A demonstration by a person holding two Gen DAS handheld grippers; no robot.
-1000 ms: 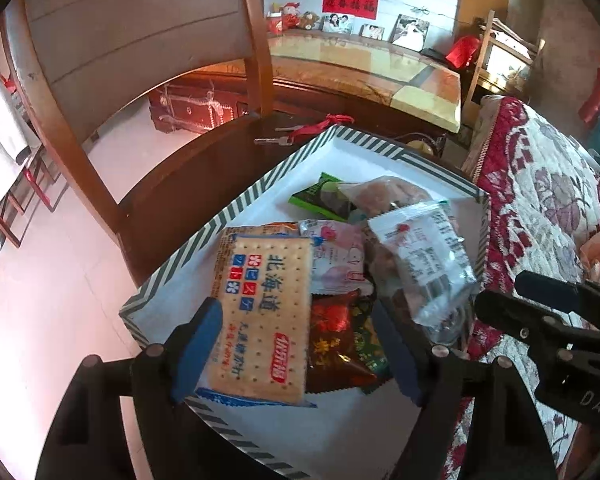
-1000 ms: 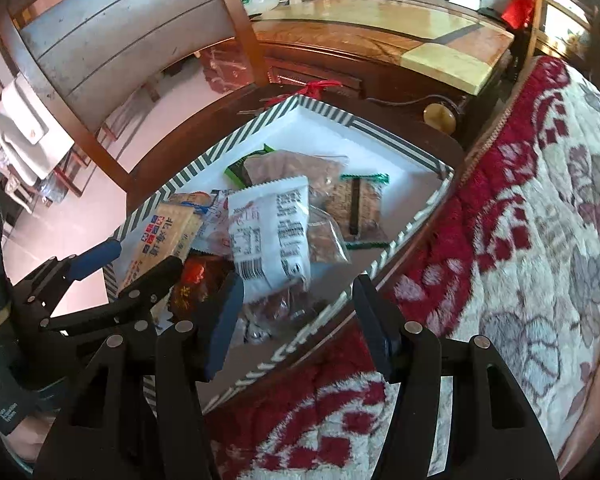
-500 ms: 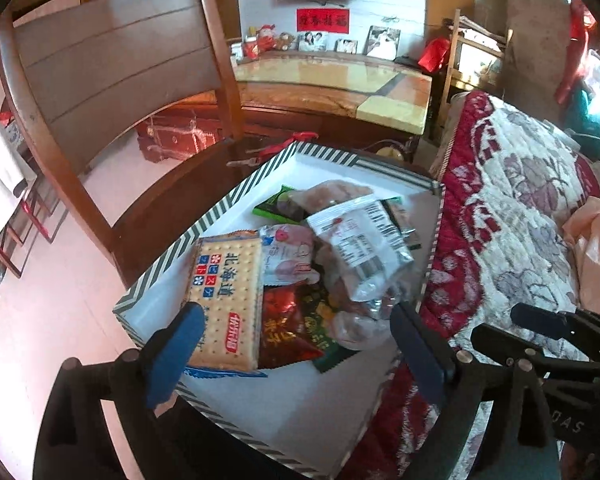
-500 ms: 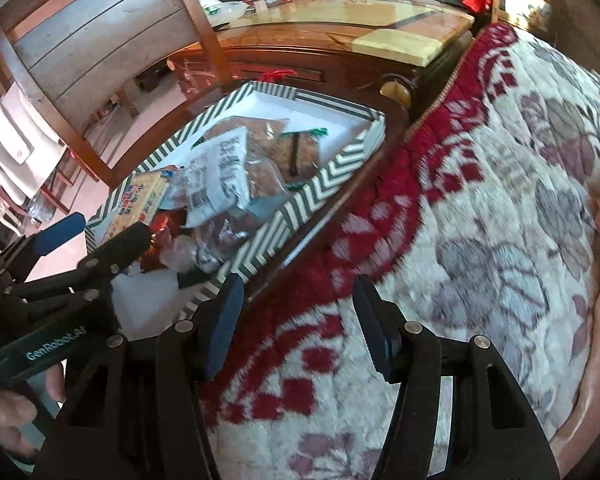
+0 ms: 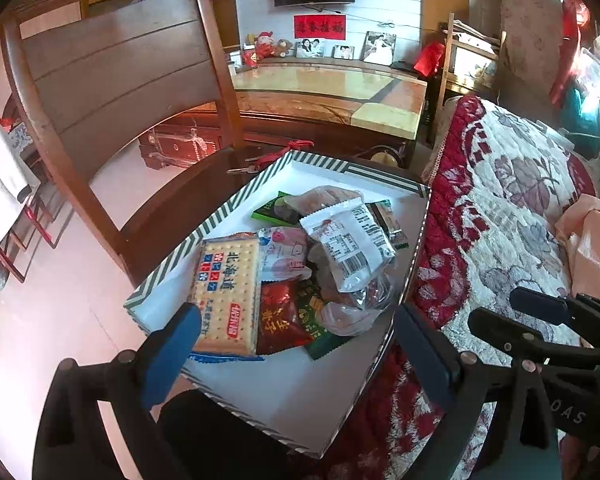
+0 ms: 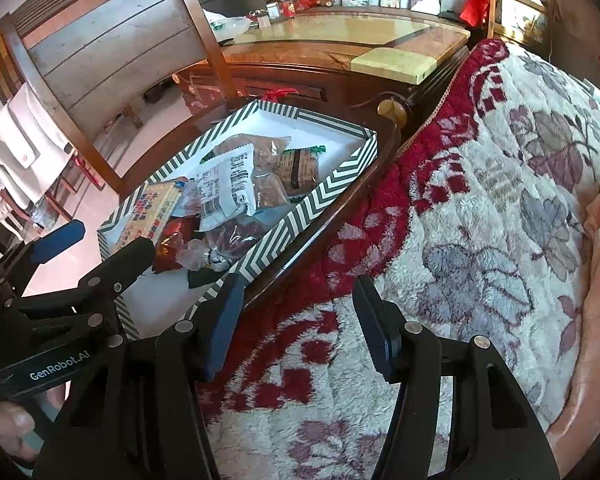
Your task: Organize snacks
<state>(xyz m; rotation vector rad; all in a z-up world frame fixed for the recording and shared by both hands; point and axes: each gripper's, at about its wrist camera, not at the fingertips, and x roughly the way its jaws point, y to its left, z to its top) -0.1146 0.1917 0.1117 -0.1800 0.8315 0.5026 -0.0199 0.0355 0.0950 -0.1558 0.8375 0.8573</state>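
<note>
A striped box point(image 5: 236, 204) with white inside is seen resting on a dark wooden chair seat point(image 5: 172, 204), just beside a bed covered by a red and cream floral blanket point(image 6: 480, 184). The snacks are gathered inside this box. A cracker packet point(image 5: 226, 292) printed with blue characters lies flat near the left wall. Beside it a red snack pouch point(image 5: 278, 320) is laid, with a green pouch point(image 5: 320, 328) partly under it. A white packet with a barcode point(image 5: 352, 244) is piled on top of clear bags in the middle, and a pink-printed packet point(image 5: 284, 252) is tucked between it and the crackers. At the far end a green-edged wrapper point(image 6: 300, 168) and a dark green packet point(image 5: 270, 210) are seen.

The left gripper point(image 5: 296, 344) is held over the near end of the box, its jaws spread wide with nothing between them; the blue pads are clear of every packet. The right gripper point(image 6: 296, 324) is held over the blanket, beside the box, its jaws parted and empty. A hand point(image 6: 8, 424) is seen gripping the left gripper's handle. A wooden table point(image 5: 328, 92) with framed photographs stands behind.
</note>
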